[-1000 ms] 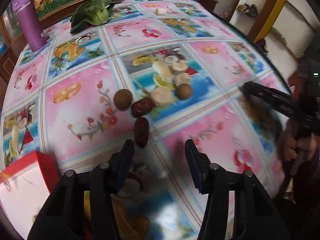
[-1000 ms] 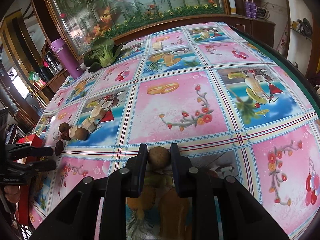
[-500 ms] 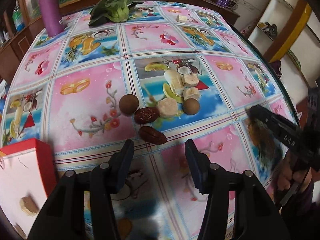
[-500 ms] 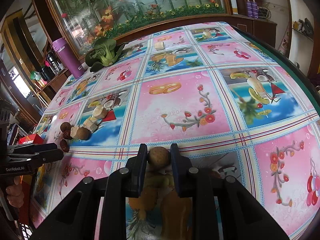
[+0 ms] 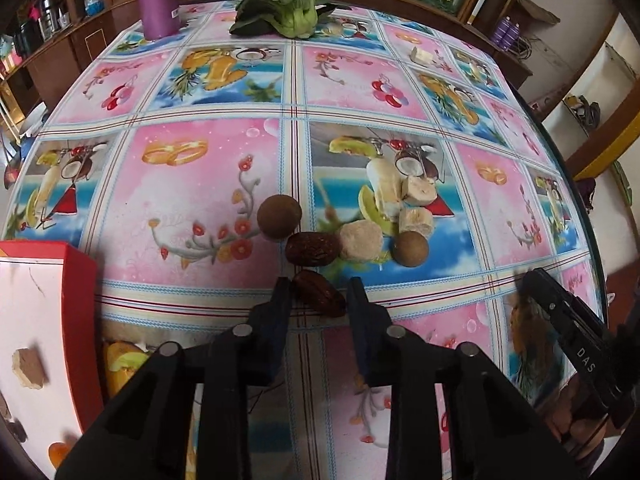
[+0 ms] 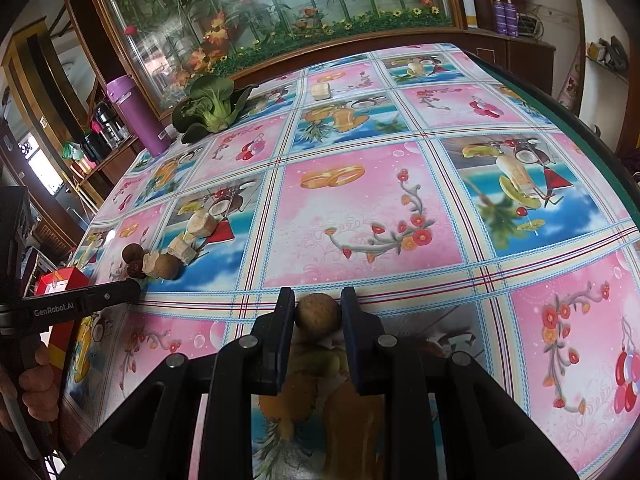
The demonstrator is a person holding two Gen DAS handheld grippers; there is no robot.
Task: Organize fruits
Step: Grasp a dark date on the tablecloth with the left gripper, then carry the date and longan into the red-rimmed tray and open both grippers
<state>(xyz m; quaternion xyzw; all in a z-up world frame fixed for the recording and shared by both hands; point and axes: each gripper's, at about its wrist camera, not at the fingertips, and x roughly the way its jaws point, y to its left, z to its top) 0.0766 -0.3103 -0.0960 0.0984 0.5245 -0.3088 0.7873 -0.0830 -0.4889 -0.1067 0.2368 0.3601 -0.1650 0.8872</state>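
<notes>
You're bracketing wrinkled dark-red date [image 5: 319, 293] with open left tool [image 5: 319, 294], long axis lying diagonal across gap; right tool [image 6: 317, 307] gripping round brown fruit [image 6: 317, 314].

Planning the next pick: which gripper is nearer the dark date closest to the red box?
Left. The left gripper is open with the date between its fingers. The right gripper, shut on a round brown fruit, sits well off to the date's right.

A wrinkled dark date [image 5: 319, 293] lies slantwise on the worktop. At its 12 o'clock sits a second date [image 5: 311, 249], flanked by a round brown longan [image 5: 279, 216] at 10 o'clock, pale chunks [image 5: 361, 240] and another longan [image 5: 409, 249] at 2 o'clock.
</notes>
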